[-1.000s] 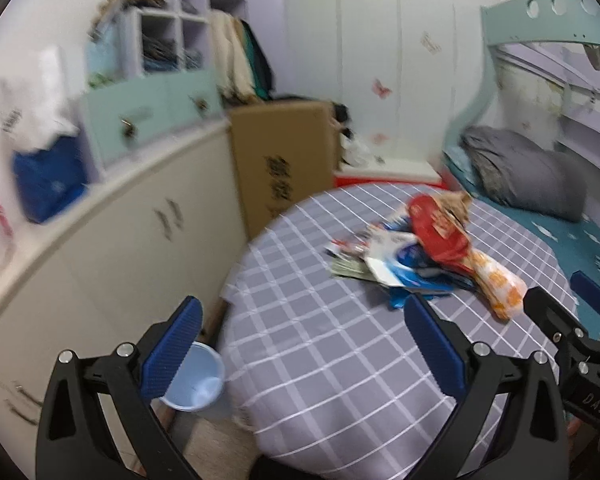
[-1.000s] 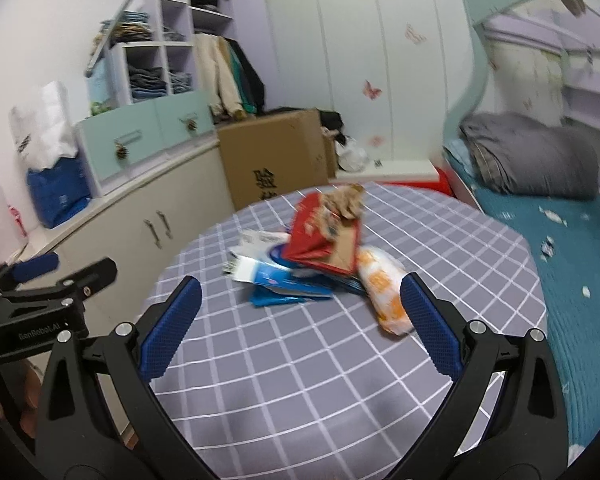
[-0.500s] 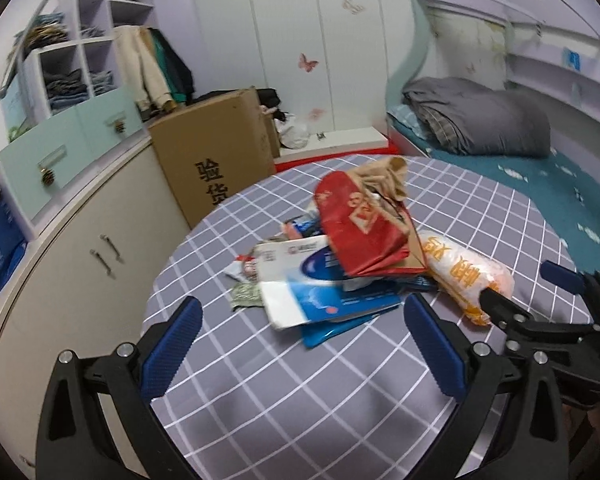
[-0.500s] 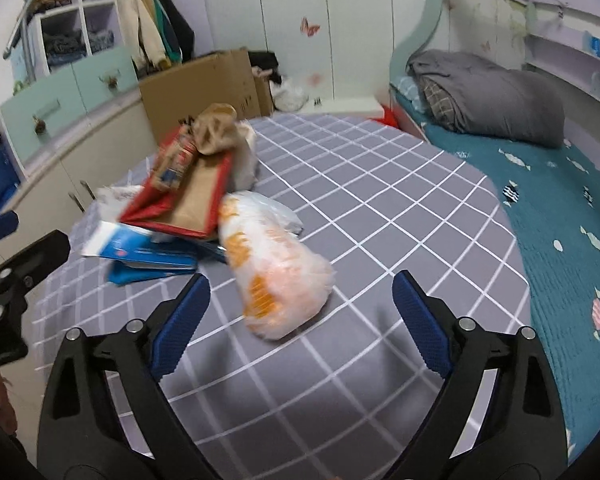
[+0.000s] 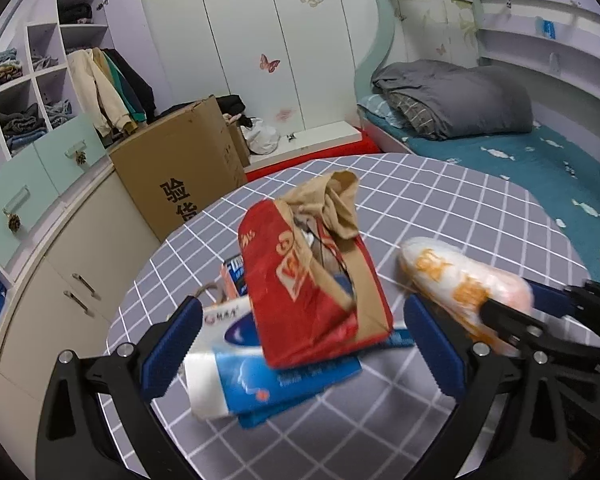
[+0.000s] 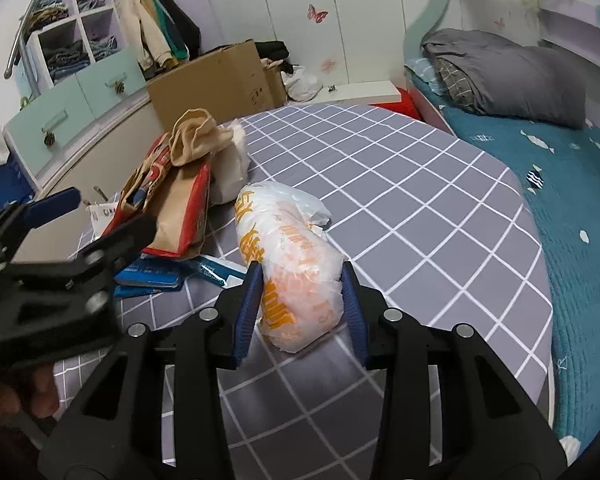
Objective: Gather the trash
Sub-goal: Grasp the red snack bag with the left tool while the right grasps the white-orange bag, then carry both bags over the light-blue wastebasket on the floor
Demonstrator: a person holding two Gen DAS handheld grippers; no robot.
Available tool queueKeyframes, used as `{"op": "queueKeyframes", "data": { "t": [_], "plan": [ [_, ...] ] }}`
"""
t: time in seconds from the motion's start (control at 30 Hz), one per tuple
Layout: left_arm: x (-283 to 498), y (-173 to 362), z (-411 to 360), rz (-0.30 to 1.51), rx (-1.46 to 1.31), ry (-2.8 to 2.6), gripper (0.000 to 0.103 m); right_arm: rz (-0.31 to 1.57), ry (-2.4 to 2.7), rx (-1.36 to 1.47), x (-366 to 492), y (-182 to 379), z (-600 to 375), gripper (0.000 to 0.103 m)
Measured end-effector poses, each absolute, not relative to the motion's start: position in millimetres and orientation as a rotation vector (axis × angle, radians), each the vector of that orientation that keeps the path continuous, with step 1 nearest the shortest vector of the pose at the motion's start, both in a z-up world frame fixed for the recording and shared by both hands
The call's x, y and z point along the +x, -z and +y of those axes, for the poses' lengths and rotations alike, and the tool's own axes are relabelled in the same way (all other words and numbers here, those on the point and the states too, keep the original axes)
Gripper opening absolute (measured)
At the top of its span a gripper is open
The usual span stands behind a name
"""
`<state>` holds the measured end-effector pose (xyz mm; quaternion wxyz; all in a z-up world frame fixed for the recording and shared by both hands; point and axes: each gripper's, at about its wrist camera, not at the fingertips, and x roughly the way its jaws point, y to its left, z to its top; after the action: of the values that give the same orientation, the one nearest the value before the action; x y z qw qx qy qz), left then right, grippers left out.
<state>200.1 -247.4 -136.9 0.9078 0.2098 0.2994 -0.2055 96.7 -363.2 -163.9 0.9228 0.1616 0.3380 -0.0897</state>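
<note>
While the trash sits heaped on the round checked surface (image 6: 420, 184), the right claw (image 6: 302, 300) straddles the near end of a white and orange plastic bag (image 6: 288, 256), its jaws closing with both pads at the bag's flanks, seemingly so the soft bundle lifts in one piece; the left claw (image 5: 300, 344) hangs wide just short of the red paper bag (image 5: 308, 284) leaning on flat blue and white packets (image 5: 268, 380), apparently lined up to take the bulkiest piece.
</note>
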Motion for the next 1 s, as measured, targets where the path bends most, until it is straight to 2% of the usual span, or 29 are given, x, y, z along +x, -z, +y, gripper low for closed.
{"op": "queueKeyframes", "data": {
  "t": [0.1,0.17,0.2,0.23,0.3,0.53,0.63,0.73,0.87,1.0],
  "plan": [
    [204.0,140.5,-253.3,0.62,0.463,0.383,0.067,0.68,0.178,0.342,94.8,162.2,-366.9,0.039],
    [209.9,144.9,-255.4,0.666,0.441,0.412,0.056,0.674,0.176,0.345,95.9,161.7,-365.7,0.039],
    [211.6,145.6,-254.7,0.678,0.416,0.446,0.04,0.67,0.175,0.347,96.2,161.3,-365.4,0.039],
    [212.0,144.2,-253.7,0.678,0.401,0.453,0.032,0.665,0.176,0.349,95.5,160.2,-366.1,0.039],
    [206.4,136.0,-249.9,0.636,0.408,0.433,0.023,0.65,0.178,0.353,92.5,159.1,-364.0,0.038],
    [177.3,101.6,-207.6,0.588,0.263,0.486,0.021,0.563,0.147,0.341,79.3,129.1,-345.4,0.037],
    [169.1,90.3,-187.5,0.62,0.201,0.556,0.021,0.543,0.121,0.329,78.7,117.0,-329.9,0.037],
    [157.1,86.5,-173.4,0.568,0.308,0.449,0.021,0.496,0.112,0.326,73.0,104.9,-316.6,0.037],
    [151.4,91.6,-154.3,0.609,0.314,0.505,0.021,0.467,0.045,0.269,66.4,88.5,-287.1,0.037],
    [148.8,100.8,-137.1,0.638,0.329,0.503,0.021,0.537,0.001,0.178,74.5,91.8,-248.9,0.037]
  ]
}}
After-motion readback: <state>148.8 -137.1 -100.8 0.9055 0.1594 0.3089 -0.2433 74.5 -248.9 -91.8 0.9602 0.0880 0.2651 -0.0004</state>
